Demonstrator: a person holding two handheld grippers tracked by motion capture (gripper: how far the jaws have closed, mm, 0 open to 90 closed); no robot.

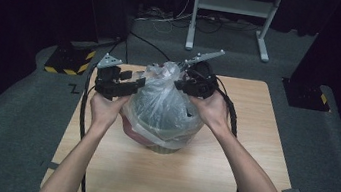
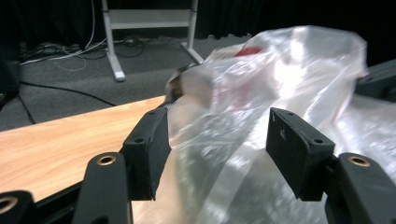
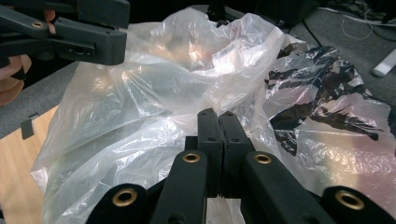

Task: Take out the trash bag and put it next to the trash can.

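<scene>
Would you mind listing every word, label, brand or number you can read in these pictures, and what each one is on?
There is no readable text.
The clear plastic bag bears no print that can be made out.
The left gripper and the right gripper carry no markings.
The wooden table is bare of labels.
The yellow-and-black striped base has only stripes, no words.

A light wooden rectangular table (image 1: 251, 153) stands on grey carpet (image 1: 332, 149), with a white metal frame stand (image 1: 231, 6), loose cables (image 1: 164, 17) and a yellow-and-black striped base (image 1: 70, 61) behind.
</scene>
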